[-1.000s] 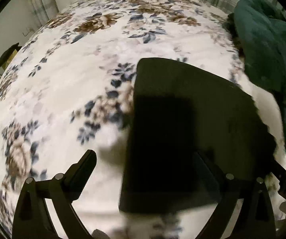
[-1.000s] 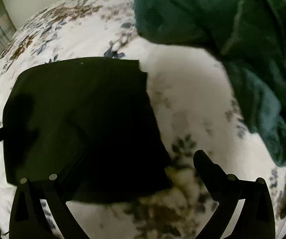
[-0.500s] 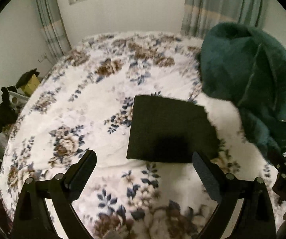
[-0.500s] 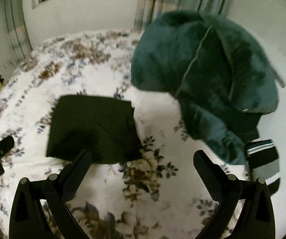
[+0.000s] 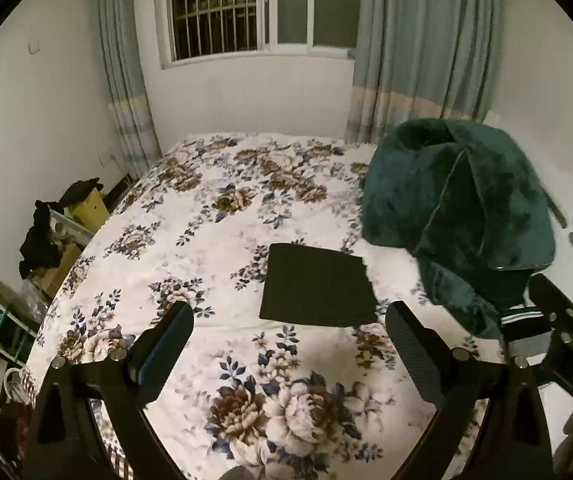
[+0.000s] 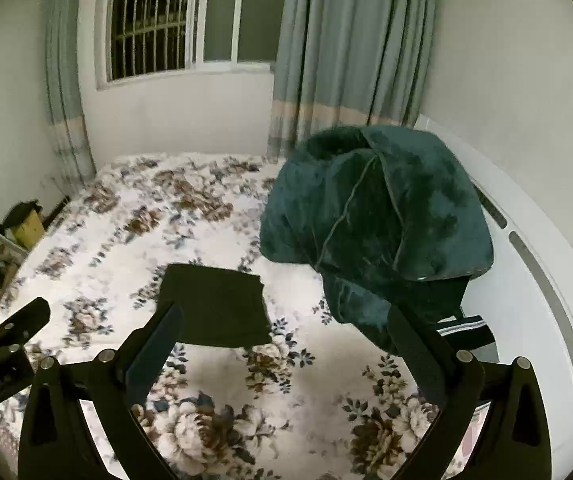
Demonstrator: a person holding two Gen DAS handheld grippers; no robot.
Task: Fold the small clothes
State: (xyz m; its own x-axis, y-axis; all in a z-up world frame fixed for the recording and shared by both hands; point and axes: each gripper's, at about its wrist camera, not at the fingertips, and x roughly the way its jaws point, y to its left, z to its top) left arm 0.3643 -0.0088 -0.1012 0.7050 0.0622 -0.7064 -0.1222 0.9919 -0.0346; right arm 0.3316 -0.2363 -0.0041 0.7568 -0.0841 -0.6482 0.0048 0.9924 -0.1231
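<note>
A small black garment (image 5: 317, 286) lies folded flat in a neat rectangle on the floral bedspread (image 5: 214, 248); it also shows in the right wrist view (image 6: 214, 306). My left gripper (image 5: 289, 328) is open and empty, held well above and short of the garment. My right gripper (image 6: 284, 334) is open and empty too, at a similar height. The right gripper's body shows at the right edge of the left wrist view (image 5: 566, 332), and the left gripper's body at the left edge of the right wrist view (image 6: 2, 344).
A bulky dark green plush blanket (image 5: 458, 216) is heaped on the bed's right side, with a striped dark cloth (image 6: 464, 330) beneath it. A white headboard (image 6: 526, 264) runs along the right. Boxes and dark clothes (image 5: 46, 232) sit on a shelf left of the bed.
Both grippers have pulled up and back from the folded black garment, which now looks small and far off. The garment lies where it was, let go.
</note>
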